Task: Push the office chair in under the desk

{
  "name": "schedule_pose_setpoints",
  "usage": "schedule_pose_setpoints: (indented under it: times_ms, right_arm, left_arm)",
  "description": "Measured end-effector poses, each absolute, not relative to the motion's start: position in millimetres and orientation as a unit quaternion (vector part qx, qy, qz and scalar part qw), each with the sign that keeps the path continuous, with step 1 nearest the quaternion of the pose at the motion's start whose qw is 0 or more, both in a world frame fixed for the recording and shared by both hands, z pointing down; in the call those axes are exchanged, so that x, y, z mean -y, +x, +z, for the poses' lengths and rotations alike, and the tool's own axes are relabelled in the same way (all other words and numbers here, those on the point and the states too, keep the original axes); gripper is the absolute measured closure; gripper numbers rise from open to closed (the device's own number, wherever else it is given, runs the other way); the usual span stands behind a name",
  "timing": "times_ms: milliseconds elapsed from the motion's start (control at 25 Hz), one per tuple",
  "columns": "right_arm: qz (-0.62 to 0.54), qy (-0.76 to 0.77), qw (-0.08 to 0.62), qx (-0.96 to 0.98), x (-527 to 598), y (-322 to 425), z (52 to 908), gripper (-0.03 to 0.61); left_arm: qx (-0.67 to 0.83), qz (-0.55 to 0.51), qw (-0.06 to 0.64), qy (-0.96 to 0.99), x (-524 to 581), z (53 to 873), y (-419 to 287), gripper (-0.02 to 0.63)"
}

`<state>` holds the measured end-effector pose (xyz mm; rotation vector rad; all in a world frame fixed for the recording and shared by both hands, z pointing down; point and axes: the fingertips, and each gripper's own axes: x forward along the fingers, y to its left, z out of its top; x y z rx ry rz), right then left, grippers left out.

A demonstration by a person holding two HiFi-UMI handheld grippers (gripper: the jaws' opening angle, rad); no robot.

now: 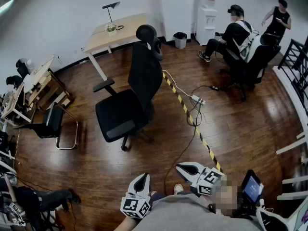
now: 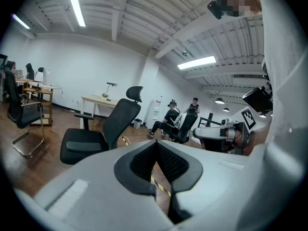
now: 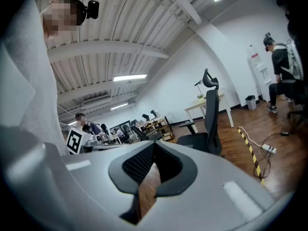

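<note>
Facing the office chair, which stands clear of the far desk, the person holds left tool and right tool closed and empty, well short of it. Next, I'd say: approach, then push its backrest deskward.

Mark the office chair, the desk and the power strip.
office chair [image 1: 117, 113], head view, on its seat cushion.
desk [image 1: 127, 29], head view, on its bare top.
power strip [image 1: 198, 99], head view, on its white body.
</note>
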<state>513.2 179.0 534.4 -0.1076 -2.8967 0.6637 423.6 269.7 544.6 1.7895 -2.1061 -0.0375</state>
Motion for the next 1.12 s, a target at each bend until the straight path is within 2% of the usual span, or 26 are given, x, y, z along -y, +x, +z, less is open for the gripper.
schedule_pose_setpoints:
  times_ms: [480,1120]
  right_arm:
    - [0.22,-0.032,0.083,0.971,-130,440,534,0.577]
    - [0.181,0.077,0.07,0.978,-21,237,508,0.577]
  left_arm:
    - [0.754,-0.018,0.177,0.632,-219,541,344,0.614]
    - [0.703,-0.04,0.155,0.693,-110,513,113,0.614]
